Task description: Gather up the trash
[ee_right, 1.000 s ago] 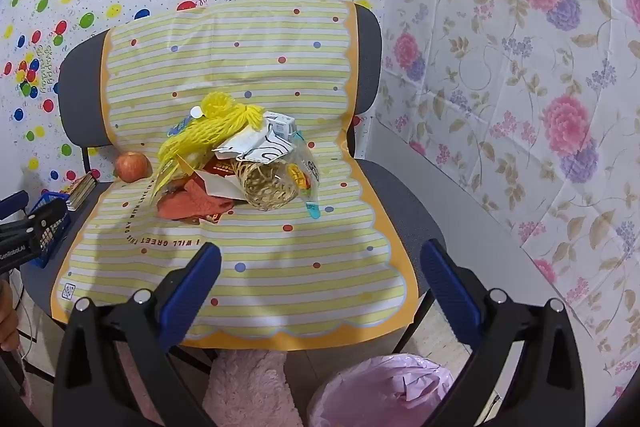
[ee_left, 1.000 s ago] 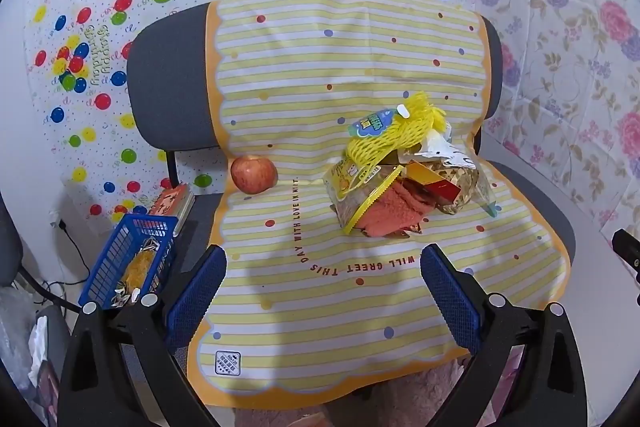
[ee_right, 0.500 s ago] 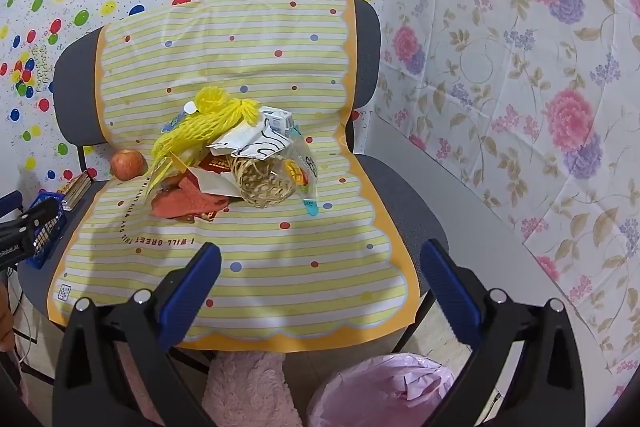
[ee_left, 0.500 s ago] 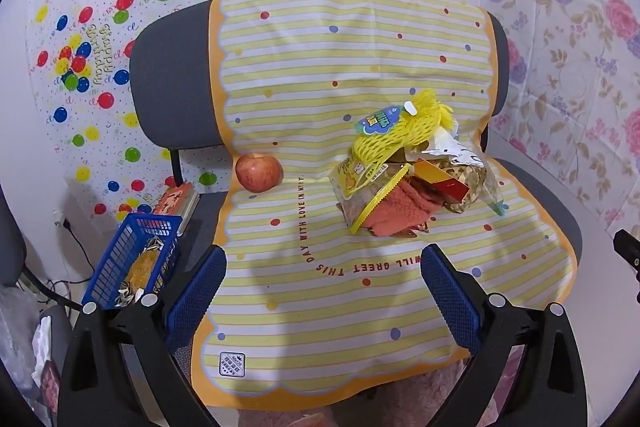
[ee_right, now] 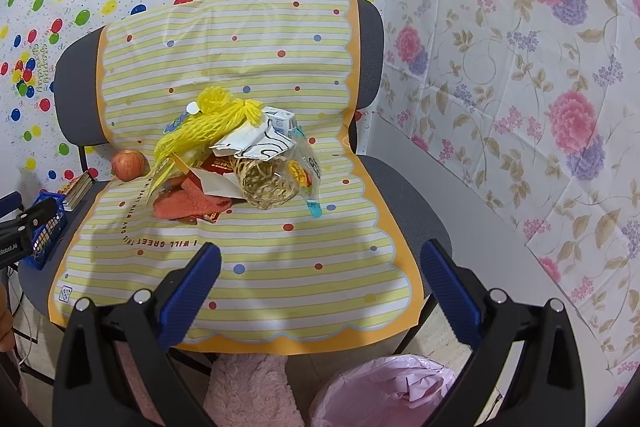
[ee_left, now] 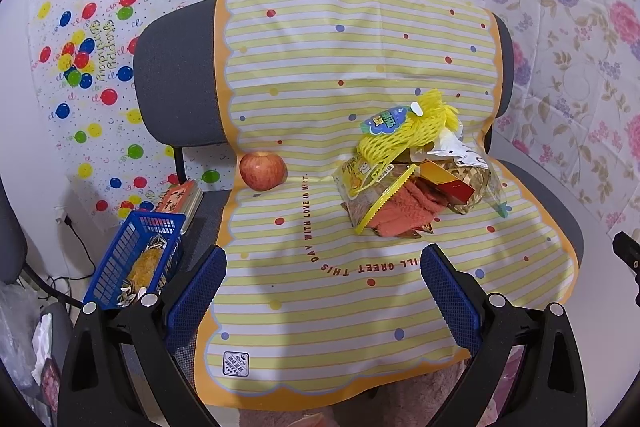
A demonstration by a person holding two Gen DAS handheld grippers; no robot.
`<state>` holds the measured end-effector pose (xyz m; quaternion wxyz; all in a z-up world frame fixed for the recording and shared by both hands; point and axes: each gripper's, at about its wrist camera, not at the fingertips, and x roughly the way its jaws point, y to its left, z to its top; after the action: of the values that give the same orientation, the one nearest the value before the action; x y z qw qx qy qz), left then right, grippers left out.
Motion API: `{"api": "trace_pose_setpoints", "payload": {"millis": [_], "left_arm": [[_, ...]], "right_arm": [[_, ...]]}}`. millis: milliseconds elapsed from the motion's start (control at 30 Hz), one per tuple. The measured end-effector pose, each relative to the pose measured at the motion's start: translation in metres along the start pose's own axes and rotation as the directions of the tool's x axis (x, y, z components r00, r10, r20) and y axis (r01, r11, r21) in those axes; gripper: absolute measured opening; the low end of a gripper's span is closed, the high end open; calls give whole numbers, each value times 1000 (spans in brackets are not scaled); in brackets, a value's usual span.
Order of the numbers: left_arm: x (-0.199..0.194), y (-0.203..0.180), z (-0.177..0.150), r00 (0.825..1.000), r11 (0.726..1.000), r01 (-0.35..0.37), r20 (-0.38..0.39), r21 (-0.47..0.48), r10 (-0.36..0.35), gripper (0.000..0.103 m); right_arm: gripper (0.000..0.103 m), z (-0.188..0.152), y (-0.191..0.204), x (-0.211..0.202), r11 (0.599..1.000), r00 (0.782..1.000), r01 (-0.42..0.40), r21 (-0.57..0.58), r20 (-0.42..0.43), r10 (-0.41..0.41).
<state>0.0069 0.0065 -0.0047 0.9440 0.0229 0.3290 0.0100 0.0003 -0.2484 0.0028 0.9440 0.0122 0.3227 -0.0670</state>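
A pile of trash point(ee_left: 412, 179) point(ee_right: 236, 163) lies on a yellow striped sheet point(ee_left: 320, 291) point(ee_right: 256, 267) draped over a grey chair. It holds yellow foam netting point(ee_left: 404, 131) point(ee_right: 208, 127), an orange cloth point(ee_left: 404, 211) point(ee_right: 184, 203), a red and gold box point(ee_left: 448, 183), torn paper point(ee_right: 256, 145), a small carton point(ee_right: 282, 119) and a clear bag of straw-like filling point(ee_right: 266, 181). A bin with a pink liner point(ee_right: 384, 395) stands on the floor below the chair's front. My left gripper point(ee_left: 322, 291) and right gripper point(ee_right: 320, 287) are both open, above the seat's front, short of the pile.
A red apple point(ee_left: 262, 171) point(ee_right: 128, 165) sits on the sheet left of the pile. A blue basket point(ee_left: 136, 259) point(ee_right: 46, 223) and a booklet point(ee_left: 180, 199) rest at the seat's left edge. A pink fluffy thing point(ee_right: 248, 391) lies under the chair. Patterned sheets cover the walls.
Both views have shifted slightly; the chair and pile sit a little lower and more to the right in the left wrist view. Nothing on the chair has moved, and both grippers stay open.
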Motion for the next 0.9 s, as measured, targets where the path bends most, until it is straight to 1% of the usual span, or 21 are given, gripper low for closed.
{"api": "trace_pose_setpoints", "payload": {"millis": [300, 900], "left_arm": [[-1, 6, 2, 1000, 1000, -7, -3, -15, 7, 96], [0, 10, 4, 1000, 1000, -8, -3, -15, 8, 96]], "right_arm": [[97, 2, 4, 0, 1000, 1000, 2, -2, 1, -2], [97, 3, 5, 2, 1000, 1000, -2, 0, 2, 2]]}}
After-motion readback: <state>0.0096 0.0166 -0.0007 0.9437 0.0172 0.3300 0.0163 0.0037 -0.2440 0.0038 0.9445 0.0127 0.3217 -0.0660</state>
